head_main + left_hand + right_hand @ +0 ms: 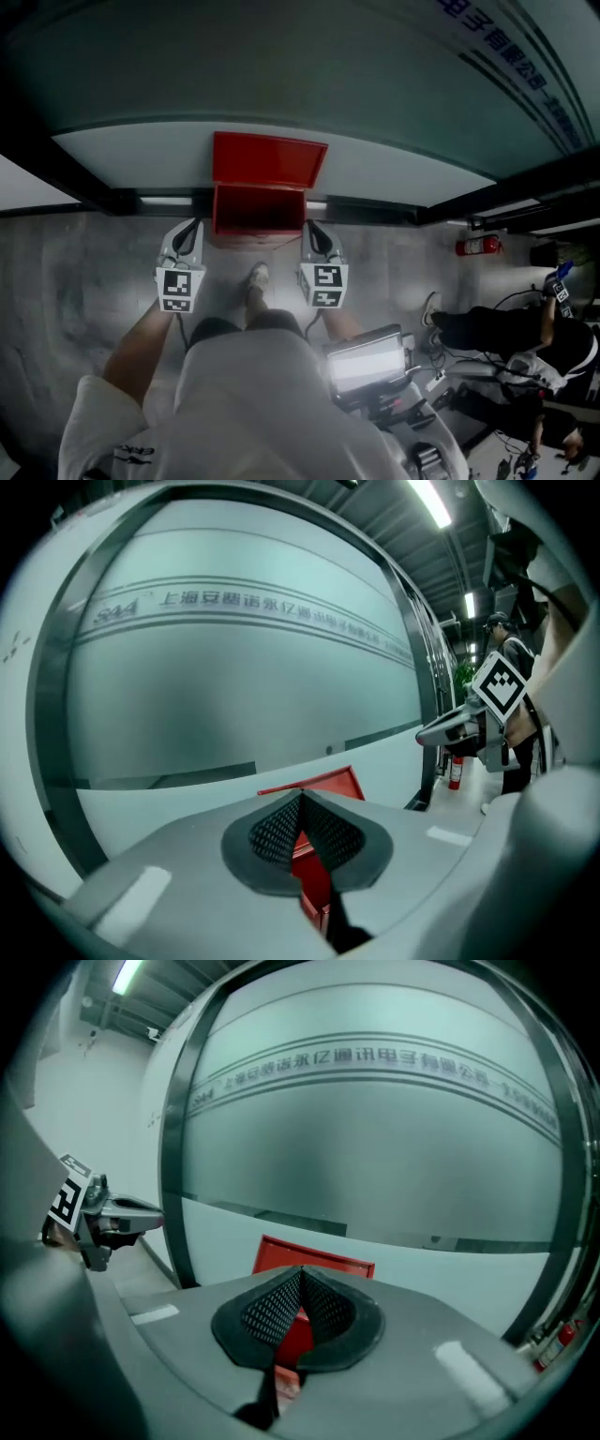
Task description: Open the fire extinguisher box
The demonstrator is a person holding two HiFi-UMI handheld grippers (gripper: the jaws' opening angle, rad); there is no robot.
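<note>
Dim, bluish scene under ceiling strip lamps [429, 501], heavy fisheye curvature, black corners, soft detail.

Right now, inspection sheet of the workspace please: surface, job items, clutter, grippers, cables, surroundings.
Surface: grey concrete floor.
Job's things: red metal fire extinguisher box against the wall, red lid raised.
Clutter: red fire extinguisher by the wall, right of the box.
Grippers: left gripper and right gripper flank the box, jaws shut, nothing between them.
Cables: dark cables on the floor, far right.
Surroundings: frosted glass wall; second person low at right.
</note>
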